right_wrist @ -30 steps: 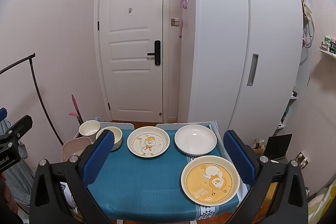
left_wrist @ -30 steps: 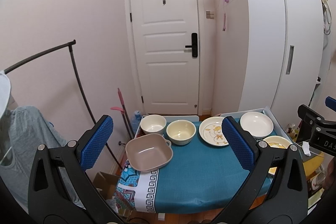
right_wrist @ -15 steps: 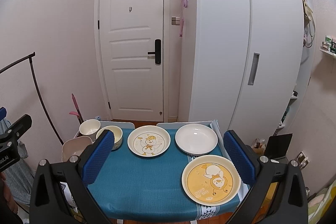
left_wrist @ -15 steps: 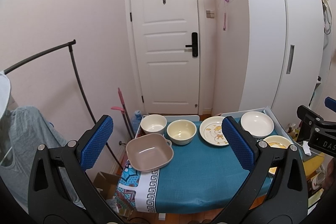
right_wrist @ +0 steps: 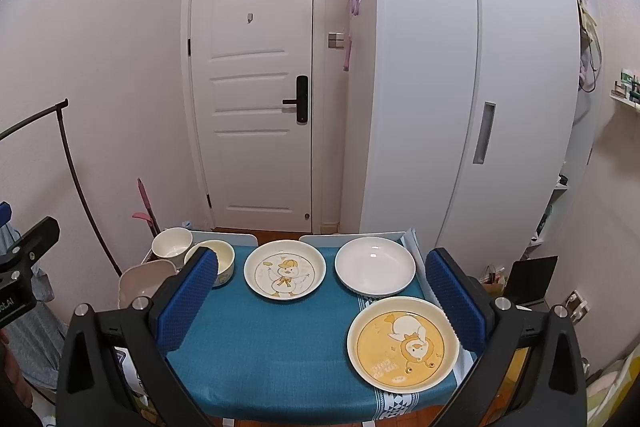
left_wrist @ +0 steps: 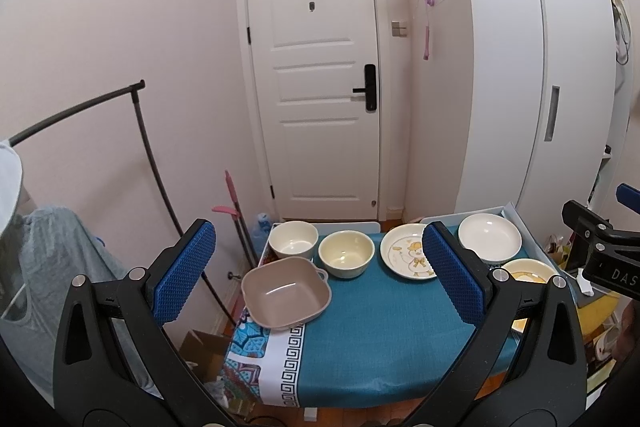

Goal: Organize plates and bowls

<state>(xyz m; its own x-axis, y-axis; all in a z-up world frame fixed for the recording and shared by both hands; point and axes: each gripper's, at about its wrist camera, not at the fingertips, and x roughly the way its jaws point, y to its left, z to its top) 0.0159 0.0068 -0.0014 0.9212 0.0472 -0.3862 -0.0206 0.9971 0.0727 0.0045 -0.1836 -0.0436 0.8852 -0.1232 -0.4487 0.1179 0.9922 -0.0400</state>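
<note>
Your left gripper and right gripper both hang with their blue-padded fingers spread wide and nothing between them, well above the table under the teal cloth. Over the last second almost nothing has shifted: both views have stayed nearly fixed, and no dish has moved. I judge the sorting has not yet begun, so you are free to choose the first piece.

Take the yellow round plate with the cartoon duck as your landmark, at the near right corner of the cloth. Just behind it sits the plain white round plate, apart from it but close. To the left of that one lies the white plate with a duck in a yellow hat. Further left still stand the cream-yellow round bowl and the white round bowl, side by side at the far edge. The beige square bowl with small handles sits in front of those, almost touching the cream one, over the cloth's patterned end. All six look empty, clean and upright.
</note>
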